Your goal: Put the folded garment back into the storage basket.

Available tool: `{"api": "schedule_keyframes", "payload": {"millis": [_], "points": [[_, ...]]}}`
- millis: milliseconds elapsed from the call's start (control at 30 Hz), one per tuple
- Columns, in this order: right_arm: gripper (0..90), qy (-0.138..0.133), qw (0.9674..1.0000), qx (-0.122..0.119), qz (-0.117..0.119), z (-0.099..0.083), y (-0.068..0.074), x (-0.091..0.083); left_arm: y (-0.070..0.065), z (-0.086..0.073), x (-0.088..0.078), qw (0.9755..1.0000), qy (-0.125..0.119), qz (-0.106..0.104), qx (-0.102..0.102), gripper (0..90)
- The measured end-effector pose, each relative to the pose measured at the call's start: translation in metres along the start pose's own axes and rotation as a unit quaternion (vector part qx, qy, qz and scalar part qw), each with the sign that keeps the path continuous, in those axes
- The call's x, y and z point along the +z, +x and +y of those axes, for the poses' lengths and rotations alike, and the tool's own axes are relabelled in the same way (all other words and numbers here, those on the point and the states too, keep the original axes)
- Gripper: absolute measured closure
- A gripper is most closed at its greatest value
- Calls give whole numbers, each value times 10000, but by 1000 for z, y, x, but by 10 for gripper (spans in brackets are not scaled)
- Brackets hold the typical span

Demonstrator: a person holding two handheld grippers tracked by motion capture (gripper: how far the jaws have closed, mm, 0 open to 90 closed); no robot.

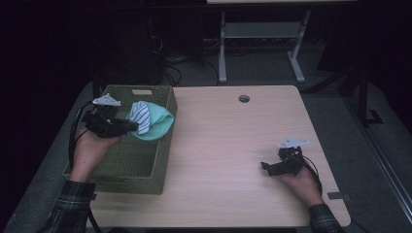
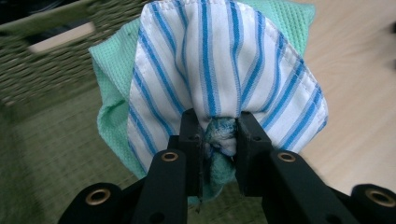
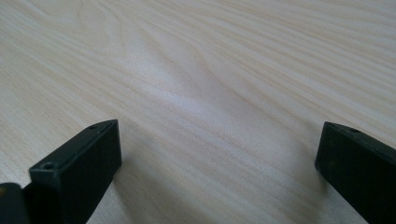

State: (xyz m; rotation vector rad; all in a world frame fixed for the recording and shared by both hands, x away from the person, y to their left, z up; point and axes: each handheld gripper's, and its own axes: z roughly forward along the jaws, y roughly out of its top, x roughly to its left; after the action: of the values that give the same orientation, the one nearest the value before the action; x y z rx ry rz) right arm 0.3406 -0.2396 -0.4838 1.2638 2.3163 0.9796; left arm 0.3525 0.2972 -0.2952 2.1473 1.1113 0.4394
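High view: the woven basket [image 1: 127, 160] sits at the left edge of the tabletop [image 1: 228, 145]. The left hand-held gripper [image 1: 132, 126] is above the basket's interior, near its right wall, clamped on a bundle of two cloths: a blue-striped white cloth [image 1: 141, 115] and a mint-green cloth [image 1: 159, 124]. The green cloth hangs over the basket's right wall. The right hand-held gripper [image 1: 265, 166] rests on the tabletop well to the right of the basket, with nothing between its jaws.

Left gripper view: the left hand-held gripper [image 2: 219, 140] pinches gathered folds of the striped cloth [image 2: 210, 70]; the green cloth [image 2: 114, 65] lies behind it, above the basket floor [image 2: 51, 154].

Right gripper view: the right hand-held gripper [image 3: 217, 149] has its jaws wide apart over bare tabletop [image 3: 210, 70].
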Motion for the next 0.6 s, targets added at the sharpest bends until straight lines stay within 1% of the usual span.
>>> {"api": "schedule_keyframes", "payload": {"millis": [100, 167, 300, 433, 600], "points": [[0, 0, 10000, 1, 1, 0, 0, 0, 11, -8, 2, 9997, 48, 168, -147, 747], [0, -1, 10000, 8, 3, 0, 0, 0, 16, -12, 3, 9995, 59, 222, -228, 747], [0, 0, 10000, -1, 1, 0, 0, 0, 25, -22, 6, 9987, 103, 390, -314, 747], [0, 0, 10000, -2, 1, 0, 0, 0, 31, -30, 10, 9981, 142, 439, -400, 747], [0, -1, 10000, -2, 0, 0, 0, 0, 35, -40, 22, 9973, 248, 498, -476, 747]]}}
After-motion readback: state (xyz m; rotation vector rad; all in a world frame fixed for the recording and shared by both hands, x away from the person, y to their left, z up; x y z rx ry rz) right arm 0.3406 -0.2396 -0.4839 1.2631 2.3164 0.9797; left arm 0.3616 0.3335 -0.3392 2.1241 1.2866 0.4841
